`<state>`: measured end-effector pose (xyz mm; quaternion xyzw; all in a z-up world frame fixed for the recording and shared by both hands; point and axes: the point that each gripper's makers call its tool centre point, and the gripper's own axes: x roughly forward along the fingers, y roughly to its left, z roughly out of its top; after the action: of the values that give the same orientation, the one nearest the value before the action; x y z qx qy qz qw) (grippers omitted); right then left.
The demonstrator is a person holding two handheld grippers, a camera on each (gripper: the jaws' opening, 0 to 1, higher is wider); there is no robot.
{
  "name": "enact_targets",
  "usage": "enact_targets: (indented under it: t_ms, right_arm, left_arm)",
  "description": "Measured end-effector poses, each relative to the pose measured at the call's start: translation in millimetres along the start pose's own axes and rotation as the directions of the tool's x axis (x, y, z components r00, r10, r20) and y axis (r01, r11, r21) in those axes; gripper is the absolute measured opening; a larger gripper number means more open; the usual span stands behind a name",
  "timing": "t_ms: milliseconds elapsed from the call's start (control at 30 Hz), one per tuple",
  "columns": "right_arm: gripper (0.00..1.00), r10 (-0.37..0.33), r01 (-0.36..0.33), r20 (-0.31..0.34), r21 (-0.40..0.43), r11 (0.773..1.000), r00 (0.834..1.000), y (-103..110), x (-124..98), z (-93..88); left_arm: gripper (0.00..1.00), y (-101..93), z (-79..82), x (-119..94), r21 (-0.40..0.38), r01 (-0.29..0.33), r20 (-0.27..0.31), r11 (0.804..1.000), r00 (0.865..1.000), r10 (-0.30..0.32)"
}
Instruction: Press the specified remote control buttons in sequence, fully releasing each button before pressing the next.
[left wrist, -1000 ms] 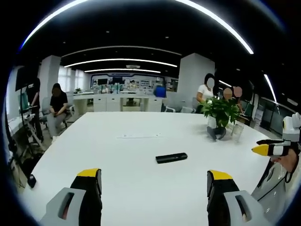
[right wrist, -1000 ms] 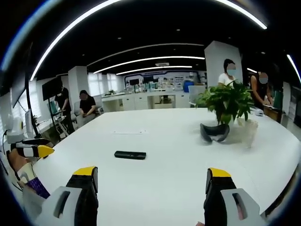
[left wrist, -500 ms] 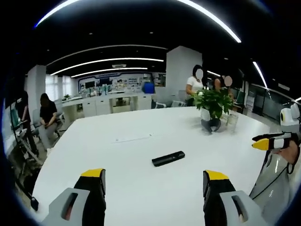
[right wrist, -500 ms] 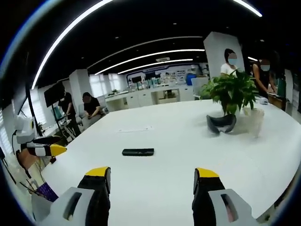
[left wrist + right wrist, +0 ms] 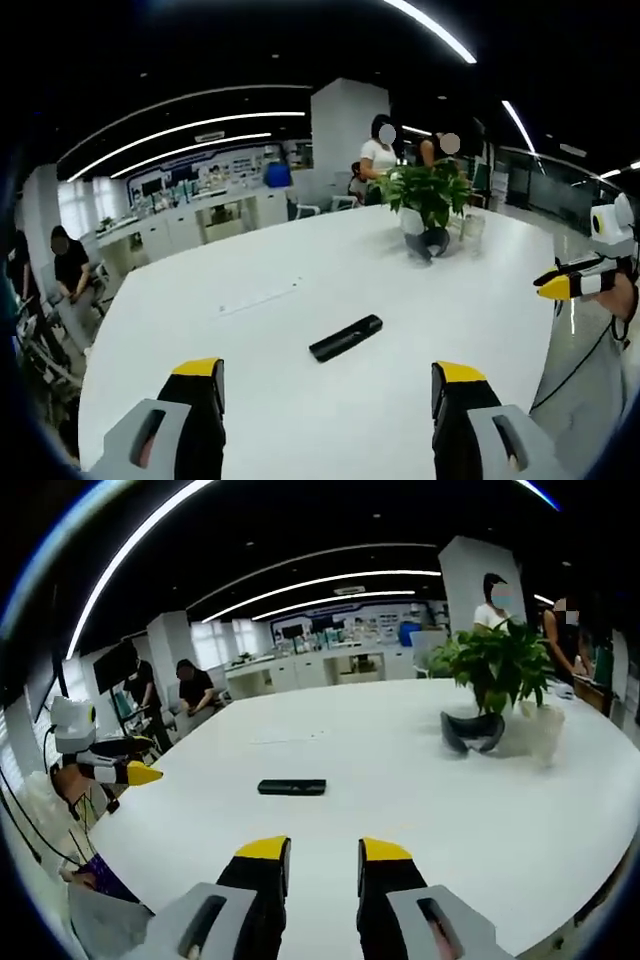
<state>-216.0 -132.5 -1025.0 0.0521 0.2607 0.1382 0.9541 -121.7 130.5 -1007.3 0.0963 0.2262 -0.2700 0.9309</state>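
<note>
White table, left gripper view: a black remote lies flat near the middle, lengthwise on a slant, well apart from the left gripper, whose yellow-tipped jaws stand spread wide and hold nothing. A potted plant stands at the far side; a thin pale strip lies beyond the remote. The right gripper enters at the right edge, its yellow tip pointing inward. Right gripper view: the remote lies ahead and a little left on the table, untouched; the right gripper hangs above the near edge with jaws drawn close, a narrow gap between them, pinching nothing. The plant stands to the right; the left gripper shows at the left edge. Step in hand, by judgement: the approach, no button yet pressed. The next move calls for bringing the narrowed right tips down over the first named button; button markings are too small to read.
</note>
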Motion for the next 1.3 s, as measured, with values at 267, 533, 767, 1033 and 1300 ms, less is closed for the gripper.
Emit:
enact_targets:
  t_ms: [267, 533, 767, 1033, 1300]
  right_arm:
    - [0.06, -0.014, 0.013, -0.064, -0.009, 1.0, 0.998, -4, 1, -15.6]
    - [0.0, 0.015, -0.016, -0.154, -0.009, 1.0, 0.988, 2, 8, -33.8]
    - [0.0, 0.03, -0.033, -0.18, -0.014, 0.999, 0.983, 6, 19, -37.7]
    - [0.0, 0.03, -0.031, -0.192, -0.006, 0.999, 0.981, 2, 28, -43.8]
    - [0.0, 0.006, -0.005, -0.227, 0.002, 1.0, 0.974, -16, 29, -53.0]
  left_arm:
    - [0.9, 3.9, 8.6, 30, 0.067, 0.073, -0.039, 0.995, 0.997, -0.071]
    - [0.91, 12.3, 7.1, 63, 0.127, 0.133, -0.1, 0.983, 0.988, -0.12]
    - [0.83, 14.2, 5.1, 93, 0.212, 0.22, -0.181, 0.952, 0.966, -0.183]
    - [0.71, 13.5, 3.7, 124, 0.26, 0.327, -0.279, 0.909, 0.926, -0.254]
    - [0.62, 6.4, -19.0, 163, 0.288, 0.451, -0.419, 0.845, 0.853, -0.312]
